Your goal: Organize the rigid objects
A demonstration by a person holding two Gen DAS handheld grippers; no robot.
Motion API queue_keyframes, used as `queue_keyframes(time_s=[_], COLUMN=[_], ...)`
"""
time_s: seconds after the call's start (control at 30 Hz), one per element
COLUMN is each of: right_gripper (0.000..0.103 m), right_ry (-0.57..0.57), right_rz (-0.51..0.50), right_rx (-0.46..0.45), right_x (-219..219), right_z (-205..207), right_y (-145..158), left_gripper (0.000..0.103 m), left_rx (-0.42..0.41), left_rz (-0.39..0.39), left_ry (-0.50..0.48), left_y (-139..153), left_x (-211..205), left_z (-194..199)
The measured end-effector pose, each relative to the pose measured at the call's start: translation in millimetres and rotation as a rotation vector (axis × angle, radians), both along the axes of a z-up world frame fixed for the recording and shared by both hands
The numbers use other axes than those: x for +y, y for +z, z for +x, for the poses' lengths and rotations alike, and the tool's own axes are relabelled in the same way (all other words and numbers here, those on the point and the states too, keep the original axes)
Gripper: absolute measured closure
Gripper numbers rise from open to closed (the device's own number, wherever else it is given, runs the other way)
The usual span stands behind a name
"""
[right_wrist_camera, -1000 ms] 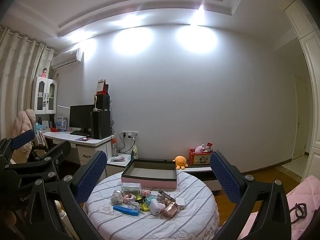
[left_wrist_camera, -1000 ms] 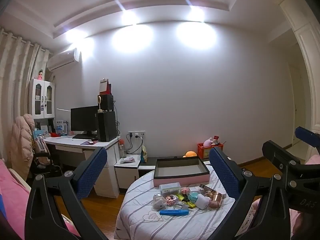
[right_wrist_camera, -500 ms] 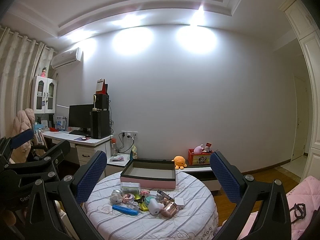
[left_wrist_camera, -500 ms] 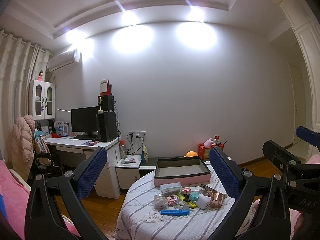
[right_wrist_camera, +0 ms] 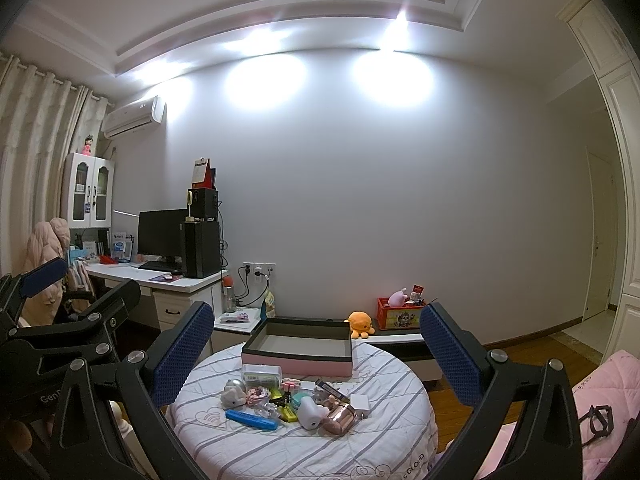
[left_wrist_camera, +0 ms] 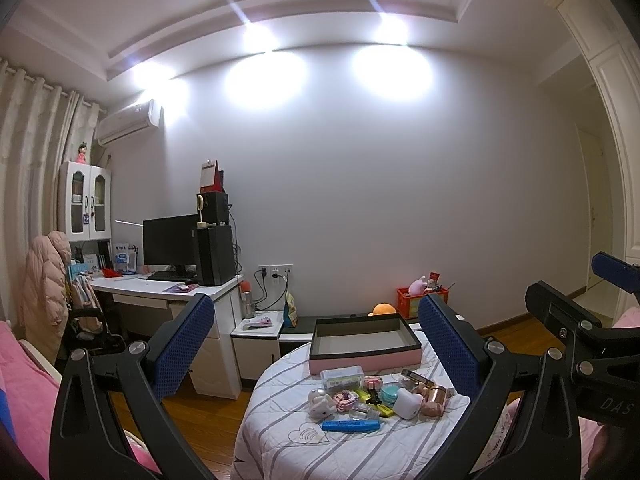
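Note:
A round table with a striped white cloth carries a pink box with a dark rim, standing open. In front of the box lies a heap of small items: a clear case, a blue pen-like case, a white heart-shaped piece, a rose-gold cylinder, a white charger. My left gripper and right gripper both stand open, well short of the table, nothing between their fingers.
A white desk with a monitor and speakers is at the left, a chair with a pink coat beside it. A low bench behind the table holds an orange plush and a red crate. Pink bedding lies at the right.
Both views have drifted slightly; the table and its items sit a little lower and closer in frame. Both grippers stay open. Nothing on the table has moved.

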State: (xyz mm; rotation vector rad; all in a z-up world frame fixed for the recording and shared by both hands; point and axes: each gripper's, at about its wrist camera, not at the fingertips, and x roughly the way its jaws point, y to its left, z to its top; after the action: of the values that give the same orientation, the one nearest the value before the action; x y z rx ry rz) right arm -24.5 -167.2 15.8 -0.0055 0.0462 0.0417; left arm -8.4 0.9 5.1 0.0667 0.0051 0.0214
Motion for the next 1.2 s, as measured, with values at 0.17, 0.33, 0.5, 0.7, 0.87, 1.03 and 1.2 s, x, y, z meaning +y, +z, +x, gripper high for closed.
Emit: queue_keyframes(time_s=[0.17, 0.33, 0.5, 0.7, 0.87, 1.03, 1.2], right_gripper=[0.0, 0.0, 0.0, 0.0, 0.0, 0.0, 0.0], right_ry=[0.0, -0.001, -0.003, -0.004, -0.004, -0.004, -0.005], right_rz=[0.002, -0.001, -0.002, -0.004, -0.003, -0.004, -0.004], right_rx=[0.0, -0.001, -0.004, -0.003, -0.004, -0.004, -0.002], right_x=[0.0, 0.0, -0.7, -1.7, -2.1, -1.3, -1.8], right_z=[0.0, 0.0, -0.3, -1.0, -1.0, -1.1, -0.9], right_y=[-0.4, -0.3, -0.1, 0.2, 0.1, 0.1, -0.1], left_gripper=[0.0, 0.0, 0.0, 0.0, 0.0, 0.0, 0.0], left_rx=[0.003, -0.007, -0.008, -0.007, -0.008, -0.01, -0.009], left_rz=[0.002, 0.008, 0.008, 0.007, 0.009, 0.009, 0.009], left_ry=[-0.001, 0.004, 0.003, 0.003, 0.004, 0.004, 0.004], left_y=[1.5, -0.6, -0.5, 0.1, 0.2, 0.8, 0.2], left_x=[0.5, 0.7, 0.1, 0.2, 0.1, 0.0, 0.1], left_z=[-1.6, -2.1, -1.0, -1.2, -1.5, -1.8, -2.0])
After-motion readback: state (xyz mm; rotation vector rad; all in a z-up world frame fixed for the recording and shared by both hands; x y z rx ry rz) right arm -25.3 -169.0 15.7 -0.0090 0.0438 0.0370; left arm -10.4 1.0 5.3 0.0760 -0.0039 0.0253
